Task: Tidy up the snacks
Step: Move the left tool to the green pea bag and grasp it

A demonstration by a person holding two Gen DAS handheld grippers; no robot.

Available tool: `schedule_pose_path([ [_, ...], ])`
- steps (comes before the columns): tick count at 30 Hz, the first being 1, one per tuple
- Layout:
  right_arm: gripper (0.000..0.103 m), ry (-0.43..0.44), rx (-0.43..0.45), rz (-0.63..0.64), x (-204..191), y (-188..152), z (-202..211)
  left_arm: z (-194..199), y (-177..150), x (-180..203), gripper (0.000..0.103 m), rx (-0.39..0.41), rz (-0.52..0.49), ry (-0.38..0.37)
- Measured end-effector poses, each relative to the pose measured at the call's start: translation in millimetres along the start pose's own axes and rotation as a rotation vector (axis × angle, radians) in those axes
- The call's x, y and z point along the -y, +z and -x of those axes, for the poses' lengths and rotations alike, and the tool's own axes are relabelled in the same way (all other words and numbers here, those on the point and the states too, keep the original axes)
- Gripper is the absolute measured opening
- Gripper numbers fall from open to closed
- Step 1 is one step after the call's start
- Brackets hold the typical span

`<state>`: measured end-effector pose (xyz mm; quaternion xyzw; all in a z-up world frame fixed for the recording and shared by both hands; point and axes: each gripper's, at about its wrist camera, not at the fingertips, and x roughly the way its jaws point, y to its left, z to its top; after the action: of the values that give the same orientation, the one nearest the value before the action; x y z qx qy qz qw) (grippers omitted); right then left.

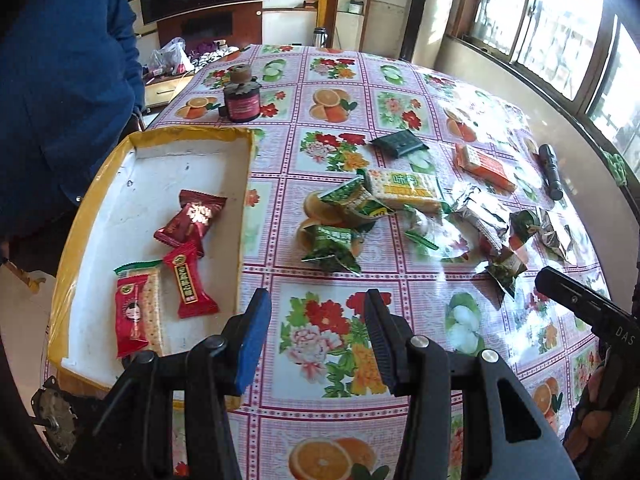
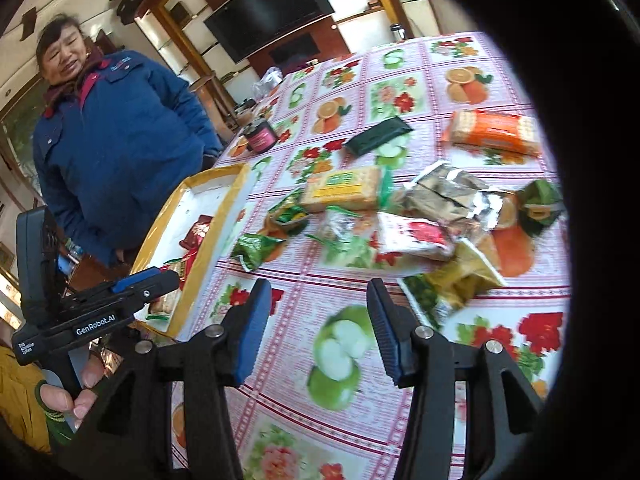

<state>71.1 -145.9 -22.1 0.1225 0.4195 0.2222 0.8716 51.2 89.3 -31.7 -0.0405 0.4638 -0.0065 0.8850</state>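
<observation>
Snacks lay in two lots. A few red packets (image 1: 188, 220) sat in the yellow-rimmed tray (image 1: 248, 184) on my left; the loose pile stayed on the bench (image 1: 328, 432), ahead and to the right of the tray, well clear of its wall.

Nearest to my right hand-held gripper (image 2: 320, 328) was a yellow-green packet (image 2: 444, 284), just ahead and right of its right finger, long axis slanting across my line of reach. My left hand-held gripper (image 1: 316, 340) hovered beside the tray's near corner; its closest loose item was a green packet (image 1: 332, 246), further ahead. I judged the right hand nearer the pile, the left nearer the tray.

Both hand-held grippers stood partly open, jaws apart with only tablecloth showing between them, holding and touching nothing
</observation>
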Motion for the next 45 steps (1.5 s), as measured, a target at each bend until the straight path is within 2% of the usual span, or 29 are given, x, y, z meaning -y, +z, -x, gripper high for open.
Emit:
schedule_pose_path([
  [6, 0.055, -0.068, 0.034, -0.081, 48, -6, 27, -13, 2, 21, 0.048, -0.030, -0.028, -0.019],
  [12, 0.059, -0.096, 0.026, -0.102, 67, -7, 29, -28, 8, 31, 0.048, -0.052, -0.045, -0.025],
  [19, 0.068, -0.112, -0.025, -0.044, 50, -3, 1, -48, 22, 31, 0.049, -0.084, -0.046, -0.028],
  [26, 0.069, -0.212, -0.053, 0.031, 35, 3, -26, -71, 32, 29, 0.053, -0.109, -0.060, -0.005],
  [28, 0.069, -0.233, -0.061, 0.046, 33, 7, -33, -77, 33, 28, 0.057, -0.110, -0.066, 0.016],
  [33, 0.070, -0.299, -0.077, 0.089, 32, 13, -51, -89, 37, 23, 0.058, -0.127, -0.063, 0.021],
  [38, 0.070, -0.340, -0.086, 0.114, 37, 14, -62, -95, 40, 25, 0.056, -0.120, -0.078, 0.022],
  [39, 0.069, -0.340, -0.084, 0.119, 38, 14, -61, -96, 41, 25, 0.052, -0.117, -0.080, 0.021],
  [40, 0.063, -0.340, -0.081, 0.122, 39, 14, -60, -97, 43, 24, 0.049, -0.116, -0.082, 0.020],
  [42, 0.056, -0.342, -0.076, 0.119, 41, 15, -58, -98, 45, 24, 0.048, -0.115, -0.076, 0.000],
  [45, 0.052, -0.336, -0.075, 0.117, 44, 15, -56, -99, 48, 23, 0.045, -0.115, -0.070, -0.024],
])
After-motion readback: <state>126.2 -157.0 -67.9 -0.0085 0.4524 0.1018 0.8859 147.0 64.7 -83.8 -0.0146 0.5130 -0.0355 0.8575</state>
